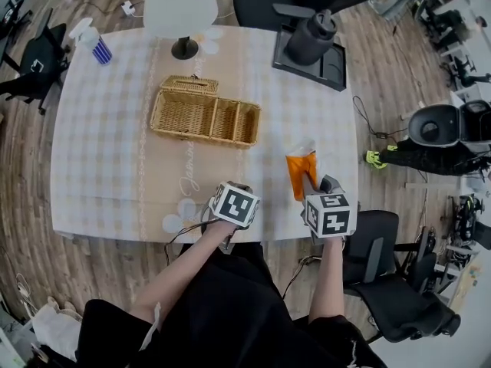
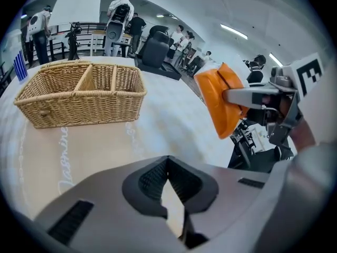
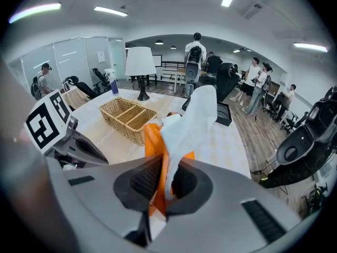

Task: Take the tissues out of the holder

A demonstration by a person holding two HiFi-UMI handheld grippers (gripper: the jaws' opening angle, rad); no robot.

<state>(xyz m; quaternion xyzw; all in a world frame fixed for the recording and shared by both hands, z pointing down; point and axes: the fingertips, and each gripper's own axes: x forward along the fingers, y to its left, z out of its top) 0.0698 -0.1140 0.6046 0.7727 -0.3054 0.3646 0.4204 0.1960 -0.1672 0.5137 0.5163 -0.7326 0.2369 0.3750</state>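
Near edge of desk [image 1: 107, 152], both grippers held over it, side by side.
- Left gripper [image 2: 167, 161]: jaws closed tip to tip, nothing between them. In the head view its marker cube covers the jaws.
- Right gripper [image 3: 164, 166]: jaws clamped on an orange tissue pack [image 1: 300, 176], held upright above the desk, clear of the cloth. 1 white tissue [image 3: 192, 120] sticks up out of the pack's top. The pack's lower end is hidden behind the jaws.
- The pack is well apart from the wicker basket [image 1: 203, 117]; open desk lies between them.

Mid desk: the basket has 3 compartments, and no contents can be made out in them. A smaller wicker piece [image 1: 188, 85] touches its far side; I cannot tell what it is.

Far side: lamp [image 1: 181, 6], shade cut off by the frame; spray bottle [image 1: 93, 41] at the far left corner; black tray [image 1: 334, 67] with a dark jug [image 1: 311, 38] on it.

Beyond the desk: office chair [image 1: 265, 4]; several people [image 3: 196, 54] standing, small and blurred.
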